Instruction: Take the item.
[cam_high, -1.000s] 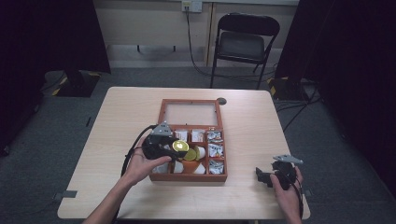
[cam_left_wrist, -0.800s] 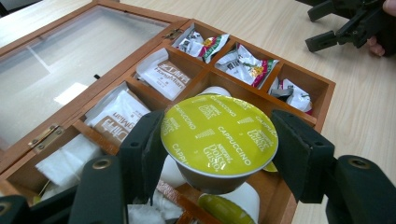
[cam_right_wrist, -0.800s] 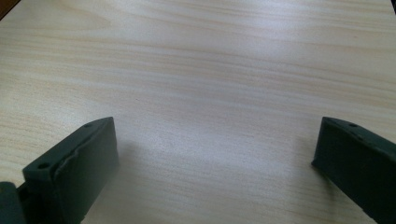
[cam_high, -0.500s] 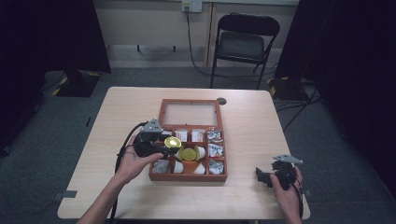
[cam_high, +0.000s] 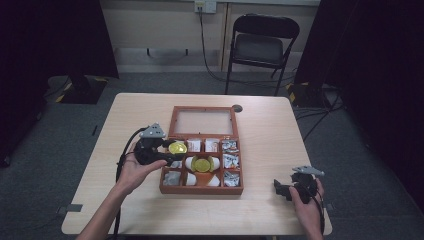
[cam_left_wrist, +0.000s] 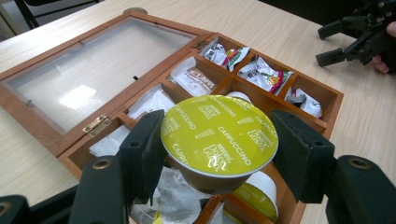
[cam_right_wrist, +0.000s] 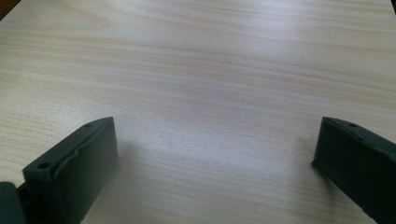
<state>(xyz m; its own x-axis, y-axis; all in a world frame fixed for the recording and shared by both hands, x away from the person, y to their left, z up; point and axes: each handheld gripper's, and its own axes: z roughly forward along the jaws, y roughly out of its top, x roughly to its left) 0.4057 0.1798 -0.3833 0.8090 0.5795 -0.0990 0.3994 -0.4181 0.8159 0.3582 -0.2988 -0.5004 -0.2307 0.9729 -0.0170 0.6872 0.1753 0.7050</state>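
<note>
Cappuccino capsule (cam_left_wrist: 218, 140) sits clamped in our left gripper (cam_left_wrist: 217, 154), above the left compartments of the wooden box (cam_high: 170, 190). Our right gripper (cam_high: 292, 187) rests near the table's (cam_high: 100, 170) front right corner, jaws apart and empty.

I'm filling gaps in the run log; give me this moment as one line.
left gripper: shut on cappuccino capsule, above wooden box | right gripper: open, on table

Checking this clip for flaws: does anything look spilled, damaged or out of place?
Nothing stands out. The left claw grips a yellow capsule above the open wooden box; packets sit in their compartments, and the right claw rests open on the table.
</note>
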